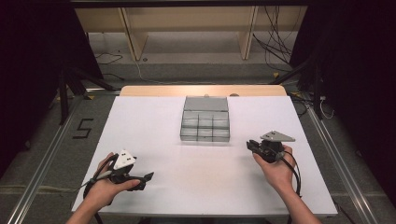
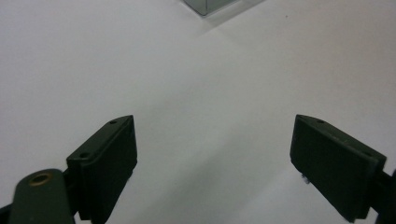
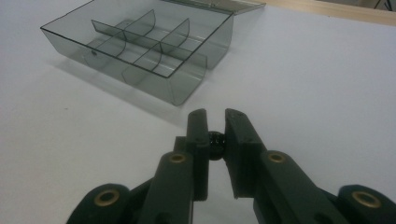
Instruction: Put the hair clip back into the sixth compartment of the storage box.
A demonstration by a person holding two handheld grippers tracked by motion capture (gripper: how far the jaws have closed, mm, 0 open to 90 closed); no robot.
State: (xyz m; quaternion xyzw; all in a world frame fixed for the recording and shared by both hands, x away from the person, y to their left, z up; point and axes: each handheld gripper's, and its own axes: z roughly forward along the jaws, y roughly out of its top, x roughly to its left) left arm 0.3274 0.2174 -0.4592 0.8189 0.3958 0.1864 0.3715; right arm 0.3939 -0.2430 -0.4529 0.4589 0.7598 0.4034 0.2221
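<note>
A white tabletop (image 1: 201, 182) is filling the middle of the high view, and a clear grey compartment box (image 1: 205, 125) is sitting just above the centre of the frame, its lid (image 1: 206, 103) lying open and flat behind it toward the top. The box is showing 2 rows of 3 compartments, and all of them are looking empty. At the lower left of that view the left gripper (image 1: 148, 176) is resting in the person's left hand (image 1: 105, 189), well apart from the box; in the left gripper view its fingers (image 2: 105, 163) are standing spread wide over bare tabletop, with only a corner of the box (image 2: 205, 5) peeking in at the top edge. At the right of the high view, slightly below the box's level, the right gripper (image 1: 250, 145) is being held in the right hand (image 1: 279, 170), pointing toward the frame's left. In the right gripper view its fingers (image 3: 198, 140) are pinching a small dark round object (image 3: 216, 138), possibly a bead, though it is too small and shadowed to be sure, with the box (image 3: 140, 46) lying ahead in the upper left.
</note>
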